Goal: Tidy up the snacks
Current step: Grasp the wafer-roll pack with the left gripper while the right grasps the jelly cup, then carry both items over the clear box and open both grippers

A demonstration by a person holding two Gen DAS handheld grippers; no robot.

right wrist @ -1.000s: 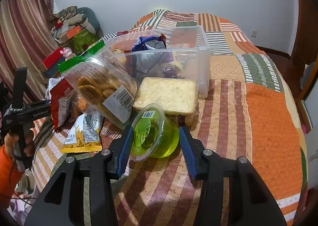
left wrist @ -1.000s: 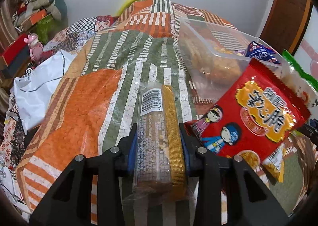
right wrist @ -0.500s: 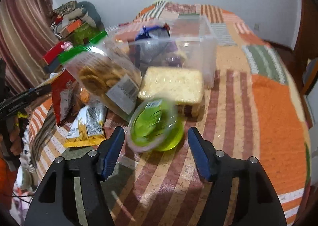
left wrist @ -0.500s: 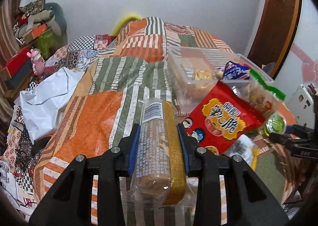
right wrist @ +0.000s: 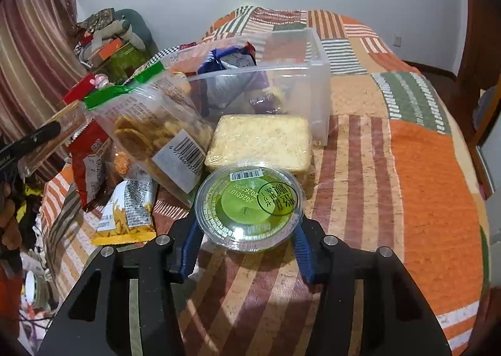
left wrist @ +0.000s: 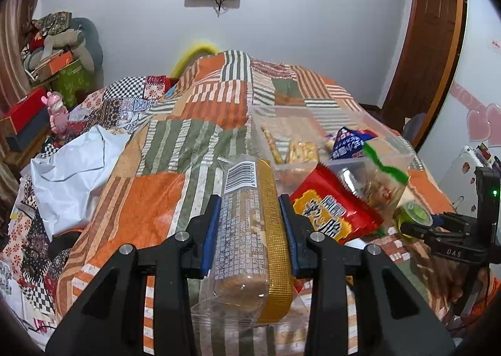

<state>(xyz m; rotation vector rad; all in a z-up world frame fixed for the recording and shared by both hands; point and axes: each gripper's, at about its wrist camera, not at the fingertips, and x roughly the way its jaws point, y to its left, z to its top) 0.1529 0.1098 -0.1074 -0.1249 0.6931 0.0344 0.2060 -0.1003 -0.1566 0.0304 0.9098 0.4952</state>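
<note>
Left claw [left wrist: 249, 227] gripping barcoded biscuit sleeve [left wrist: 247, 230], right claw [right wrist: 247, 237] gripping green jelly cup [right wrist: 250, 207] stamped 2026.

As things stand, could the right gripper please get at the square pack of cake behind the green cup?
Probably not yet: the right gripper is shut on the green jelly cup, which sits directly before the cake pack. Its jaws are full.

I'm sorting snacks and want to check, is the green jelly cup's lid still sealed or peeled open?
Sealed. The film lid on the green jelly cup lies flat and unbroken across the rim, printed label intact, between the right gripper fingers.
</note>
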